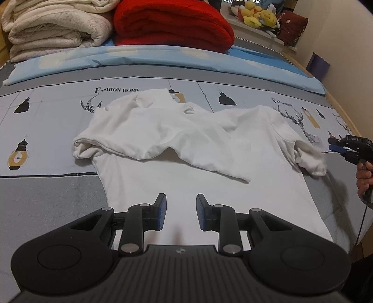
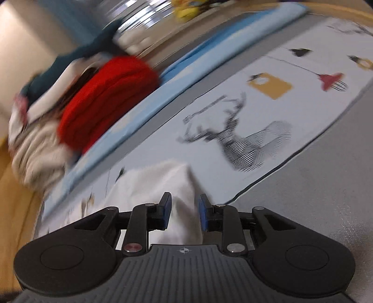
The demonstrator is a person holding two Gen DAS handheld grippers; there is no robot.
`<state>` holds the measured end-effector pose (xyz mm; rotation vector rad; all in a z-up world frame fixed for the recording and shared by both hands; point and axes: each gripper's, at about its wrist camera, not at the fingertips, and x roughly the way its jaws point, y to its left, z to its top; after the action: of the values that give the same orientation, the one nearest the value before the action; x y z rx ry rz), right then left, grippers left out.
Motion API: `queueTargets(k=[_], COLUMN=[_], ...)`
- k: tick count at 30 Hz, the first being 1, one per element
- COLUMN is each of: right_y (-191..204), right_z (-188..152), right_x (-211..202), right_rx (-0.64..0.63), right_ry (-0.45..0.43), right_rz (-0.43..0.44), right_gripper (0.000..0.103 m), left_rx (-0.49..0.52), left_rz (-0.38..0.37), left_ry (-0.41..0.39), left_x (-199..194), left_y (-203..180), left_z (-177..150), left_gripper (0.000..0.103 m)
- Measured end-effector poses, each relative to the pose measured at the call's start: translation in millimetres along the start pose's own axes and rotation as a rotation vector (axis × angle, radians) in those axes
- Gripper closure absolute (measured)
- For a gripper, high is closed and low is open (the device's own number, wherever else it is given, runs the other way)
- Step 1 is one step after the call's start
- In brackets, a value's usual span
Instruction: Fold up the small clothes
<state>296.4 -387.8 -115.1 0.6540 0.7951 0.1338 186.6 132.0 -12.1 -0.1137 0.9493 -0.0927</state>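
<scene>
- A white T-shirt lies on the printed bedspread, its upper half folded down over the body in a soft, rumpled flap.
- One short sleeve bunches in a roll at the left edge; the other sleeve puffs out at the right, close to the right gripper.
- The fabric looks like thin matte knit, smooth on the lower body and creased across the folded part.
- The left gripper hovers over the shirt's lower hem area, its blue-padded jaws apart with only flat cloth seen between them, nothing pinched.
- In the right wrist view the right gripper has its jaws parted, with a corner of the T-shirt showing between them; the pads do not appear to press on it.
- A hand grips the right gripper's handle at the frame edge, mostly cut off.
- Behind the shirt sit a folded red blanket, thick and fuzzy, and a cream blanket, plush and stacked in layers, on a pale blue sheet.
- Yellow plush toys sit on a ledge beyond.
- The right wrist view is heavily blurred, so the shirt's weave and far objects are hard to make out.
</scene>
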Motion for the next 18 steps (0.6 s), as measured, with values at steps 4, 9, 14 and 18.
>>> queueTargets(k=[4,9,14,18], right_y=[9,10,21,81], right_z=[6,6,-2,-5], right_x=[25,63,99,82], right_rx=[-0.007,0.018,-0.033,-0.239], right_ry=[0.014,0.065,0.153,0.071], right_rz=[-0.028,-0.098,-0.119,0.056], right_gripper=[0.074,0.063,0.075,0.099], left_rx=[0.004,0.003,-0.006,-0.010], left_rz=[-0.002,-0.006,-0.002,-0.007], left_ry=[0.005,0.011,0.009,-0.006], left_x=[3,6,6,6], left_y=[0,2,8,11], left_z=[3,4,8,13], left_gripper=[0.072,0.072,0.072,0.072])
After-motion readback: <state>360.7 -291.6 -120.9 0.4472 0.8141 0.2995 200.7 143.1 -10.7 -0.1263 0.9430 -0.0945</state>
